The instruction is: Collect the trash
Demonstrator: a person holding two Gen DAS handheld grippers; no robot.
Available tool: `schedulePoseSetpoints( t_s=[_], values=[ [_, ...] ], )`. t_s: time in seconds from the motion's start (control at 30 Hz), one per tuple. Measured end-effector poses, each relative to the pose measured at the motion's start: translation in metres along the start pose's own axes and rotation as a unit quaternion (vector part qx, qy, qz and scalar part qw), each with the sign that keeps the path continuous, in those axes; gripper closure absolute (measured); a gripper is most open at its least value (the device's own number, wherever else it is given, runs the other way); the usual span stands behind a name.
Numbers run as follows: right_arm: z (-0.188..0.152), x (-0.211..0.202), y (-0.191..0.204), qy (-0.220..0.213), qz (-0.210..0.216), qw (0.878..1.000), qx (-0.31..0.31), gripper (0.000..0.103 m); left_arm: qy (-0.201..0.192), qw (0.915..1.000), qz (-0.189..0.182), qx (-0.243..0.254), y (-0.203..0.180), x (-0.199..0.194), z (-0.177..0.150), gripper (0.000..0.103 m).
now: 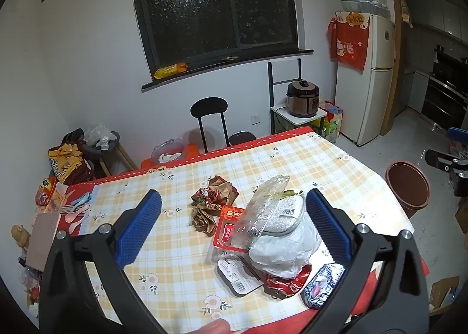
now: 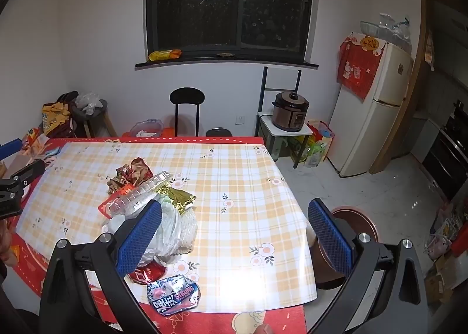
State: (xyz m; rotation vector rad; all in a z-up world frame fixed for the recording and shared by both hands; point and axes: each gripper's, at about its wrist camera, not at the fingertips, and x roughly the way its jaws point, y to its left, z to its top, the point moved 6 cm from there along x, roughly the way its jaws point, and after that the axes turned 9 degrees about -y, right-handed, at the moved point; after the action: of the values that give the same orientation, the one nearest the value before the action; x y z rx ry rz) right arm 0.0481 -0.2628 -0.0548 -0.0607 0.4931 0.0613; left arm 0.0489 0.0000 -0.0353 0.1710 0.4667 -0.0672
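Both claws are spread wide and hold nothing. The left claw [image 1: 234, 228] hovers above the pile of crumpled plastic and paper trash [image 1: 263, 234] on the checked yellow worktop [image 1: 336, 170]; from the right claw [image 2: 234, 234] the pile lies at its left finger, and the round brown bin [image 2: 359, 223] just behind its right finger.

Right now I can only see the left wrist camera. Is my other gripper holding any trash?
Observer: No. The right gripper has its jaws wide open over the table with nothing between them.
Operator: What's the shiny squashed thing next to my finger?
Observer: A crushed can, blue and silver. The right wrist view shows the word STRONG printed on it.
Operator: Is anything hiding behind the clear plastic box?
Observer: Yes, a crumpled gold foil wrapper lies on top of the white plastic bag. It is mostly hidden in your view.
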Motion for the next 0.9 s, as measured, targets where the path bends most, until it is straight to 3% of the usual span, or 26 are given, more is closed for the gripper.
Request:
schedulePoseSetpoints(
  t_s=[0.9],
  values=[
    [-0.0015,-0.0015,0.0066,0.004,-0.002,1.0,-0.008,0.004,-0.003,1.0,0.002,0.003,0.0,0.0005,0.0005,0.005]
  ],
)
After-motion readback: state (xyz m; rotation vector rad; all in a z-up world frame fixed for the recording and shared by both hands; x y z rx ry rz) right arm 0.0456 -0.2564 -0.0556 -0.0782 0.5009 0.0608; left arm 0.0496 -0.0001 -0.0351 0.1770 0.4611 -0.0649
